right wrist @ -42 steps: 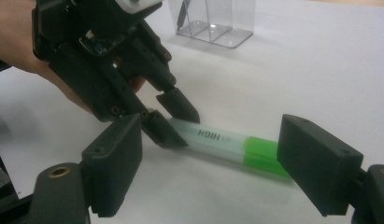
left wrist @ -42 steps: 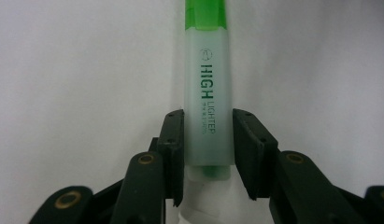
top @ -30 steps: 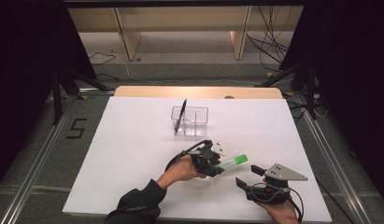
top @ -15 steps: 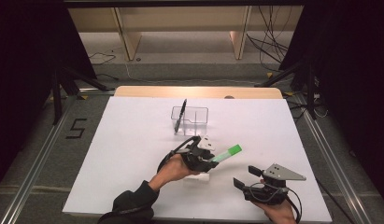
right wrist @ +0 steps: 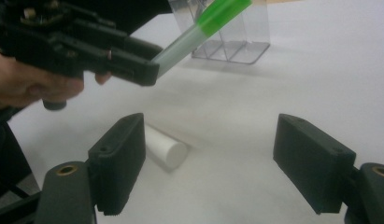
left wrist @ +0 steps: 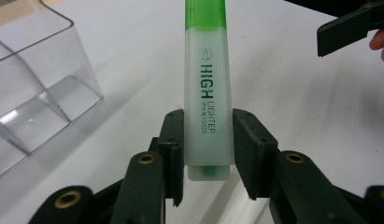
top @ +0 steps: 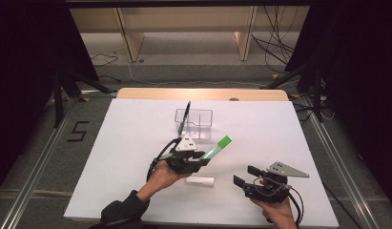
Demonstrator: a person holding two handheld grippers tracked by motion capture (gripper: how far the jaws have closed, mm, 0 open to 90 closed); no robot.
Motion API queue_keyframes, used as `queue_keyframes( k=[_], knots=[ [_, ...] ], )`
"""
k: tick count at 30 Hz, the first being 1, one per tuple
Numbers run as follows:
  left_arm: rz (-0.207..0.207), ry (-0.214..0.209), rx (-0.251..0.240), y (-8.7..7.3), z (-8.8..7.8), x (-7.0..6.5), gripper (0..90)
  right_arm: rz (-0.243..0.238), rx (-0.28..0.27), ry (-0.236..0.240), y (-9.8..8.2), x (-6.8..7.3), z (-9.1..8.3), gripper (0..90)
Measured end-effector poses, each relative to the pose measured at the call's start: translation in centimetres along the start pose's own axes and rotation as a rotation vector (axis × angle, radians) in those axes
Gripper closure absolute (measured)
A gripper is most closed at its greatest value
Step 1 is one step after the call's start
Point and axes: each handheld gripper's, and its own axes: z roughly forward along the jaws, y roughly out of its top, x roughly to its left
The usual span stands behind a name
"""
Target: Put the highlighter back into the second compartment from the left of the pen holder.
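While the left gripper (top: 203, 160) hangs above the middle of the white table (top: 127, 143), its two black jaws are clamped on the tail end of a green highlighter with a frosted translucent barrel and a bright green cap (top: 217, 148). In the left gripper view the highlighter (left wrist: 207, 88) runs straight out between the pads, printed "HIGH LIGHTER" along its length. From above, it tilts up and away to the right, cap end farthest from the hand (top: 162, 175) and clear of the tabletop.

Beyond it, toward the far side, stands a clear plastic box with a divider (top: 196, 123) — a dark pen (top: 184, 118) leans upright in its left compartment. The cap end points roughly toward this box but is apart from it.

On the table just near of the left gripper lies a short white cylinder (top: 200, 182), on its side. The right gripper view shows the same cylinder (right wrist: 164, 147) just beyond that gripper's left jaw.

At the near right — low over the table — is the right gripper (top: 245, 175), its jaws spread wide apart with nothing between them, pointing left toward the cylinder.
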Motion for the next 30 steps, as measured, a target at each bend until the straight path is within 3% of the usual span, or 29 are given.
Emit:
queue_keyframes(
  k=[6,12,19,23,30],
  knots=[
    [-0.027,0.026,-0.046,-0.8,-1.2,0.0,65.6,0.068,-0.021,0.045,1.3,0.3,1.1,27.3],
    [-0.031,0.033,-0.071,-1.5,-1.7,-0.8,65.6,0.085,-0.011,0.072,2.3,1.2,2.6,28.2],
    [-0.033,0.043,-0.087,-2.3,-2.0,-1.3,65.6,0.151,-0.006,0.116,2.7,1.6,4.2,29.5],
    [-0.040,0.051,-0.098,-2.8,-2.1,-1.4,65.6,0.154,-0.005,0.123,2.8,1.8,4.6,30.4],
    [-0.045,0.048,-0.123,-3.2,-2.5,-2.2,65.6,0.217,0.008,0.151,3.0,2.2,5.7,34.7]
  ],
)
